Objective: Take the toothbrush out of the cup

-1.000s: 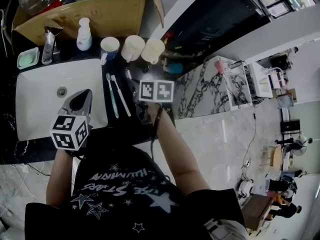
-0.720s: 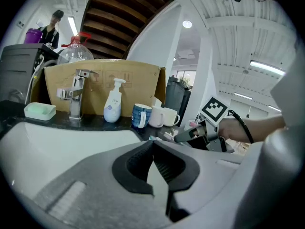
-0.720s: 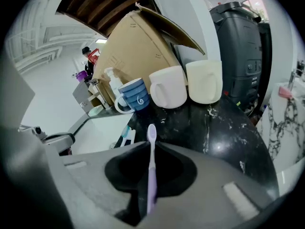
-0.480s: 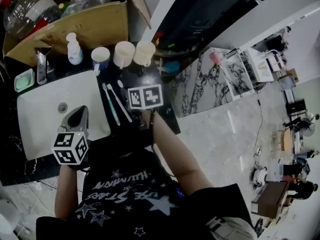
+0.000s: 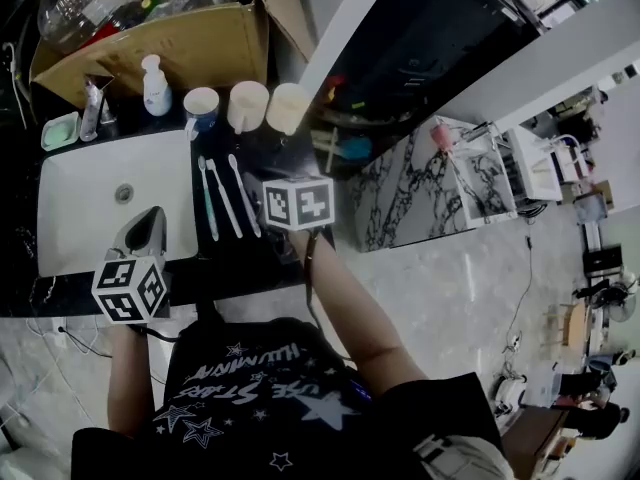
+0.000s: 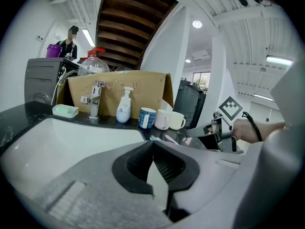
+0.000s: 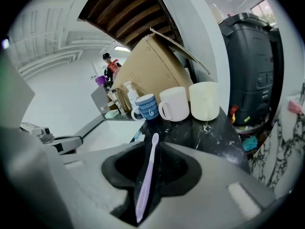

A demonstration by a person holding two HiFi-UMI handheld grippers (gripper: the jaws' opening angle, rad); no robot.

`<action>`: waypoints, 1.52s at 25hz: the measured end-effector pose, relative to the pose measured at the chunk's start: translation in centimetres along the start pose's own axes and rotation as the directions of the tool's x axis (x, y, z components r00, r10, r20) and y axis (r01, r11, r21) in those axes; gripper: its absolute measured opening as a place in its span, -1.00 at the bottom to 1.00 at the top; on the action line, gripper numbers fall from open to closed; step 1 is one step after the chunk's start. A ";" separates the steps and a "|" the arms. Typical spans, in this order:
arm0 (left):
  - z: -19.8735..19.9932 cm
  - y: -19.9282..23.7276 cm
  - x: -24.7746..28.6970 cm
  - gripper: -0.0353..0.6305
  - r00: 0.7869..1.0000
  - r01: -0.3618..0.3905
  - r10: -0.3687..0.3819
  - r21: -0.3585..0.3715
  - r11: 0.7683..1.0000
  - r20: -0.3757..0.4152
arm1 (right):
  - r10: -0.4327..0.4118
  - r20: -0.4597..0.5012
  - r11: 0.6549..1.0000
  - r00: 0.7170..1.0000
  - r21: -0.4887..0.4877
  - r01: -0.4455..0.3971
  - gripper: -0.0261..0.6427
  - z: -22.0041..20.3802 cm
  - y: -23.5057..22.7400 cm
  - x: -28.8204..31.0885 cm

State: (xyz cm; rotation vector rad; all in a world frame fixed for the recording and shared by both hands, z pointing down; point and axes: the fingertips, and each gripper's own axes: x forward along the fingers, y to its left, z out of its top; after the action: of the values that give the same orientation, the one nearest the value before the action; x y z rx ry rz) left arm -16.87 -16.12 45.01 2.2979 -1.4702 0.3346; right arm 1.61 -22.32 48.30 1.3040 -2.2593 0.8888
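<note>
A lilac toothbrush (image 7: 147, 168) lies lengthwise between the jaws of my right gripper (image 7: 151, 144), head pointing away. The jaws are opening and the pads stand off the handle. In the head view the same toothbrush (image 5: 243, 193) rests on the black counter beside two others, just ahead of the right gripper's marker cube (image 5: 298, 203). A blue striped cup (image 5: 200, 108), a white mug (image 5: 247, 106) and a cream cup (image 5: 288, 106) stand in a row behind. My left gripper (image 5: 150, 216) hovers over the sink's front right corner, jaws shut and empty.
The white sink basin (image 5: 90, 198) fills the left of the counter. Behind it stand a faucet (image 6: 95, 99), a soap dispenser (image 5: 155, 86) and a green soap dish (image 5: 58, 130). A cardboard box (image 5: 150, 38) lines the back. A black appliance (image 7: 252, 66) stands right of the cups.
A third toothbrush now lies on the counter beside the two that were there, in front of the right gripper. The left gripper has stayed over the sink.
</note>
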 end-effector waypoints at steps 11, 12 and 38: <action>-2.1 -5.7 -4.2 -0.87 0.994 -0.112 0.112 0.001 0.994 0.017 | 0.133 0.044 0.982 0.990 -0.142 -0.126 -0.91 -1.3 1.6 -4.9; -2.3 -6.3 -4.5 -0.87 0.993 -0.115 0.115 0.003 0.993 0.019 | 0.145 0.046 0.980 0.988 -0.146 -0.137 -0.91 -1.6 1.5 -5.5; -13.1 -21.2 -13.3 -0.87 0.950 -0.312 0.312 -0.055 0.949 -0.009 | 0.272 -0.032 0.940 0.962 -0.204 -0.273 -0.91 -14.7 -2.5 -18.7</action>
State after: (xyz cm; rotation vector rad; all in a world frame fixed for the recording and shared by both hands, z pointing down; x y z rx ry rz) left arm -3.14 8.39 47.25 2.0190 -1.8221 0.3751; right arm 13.22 -1.48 48.53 0.9133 -2.4934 0.7169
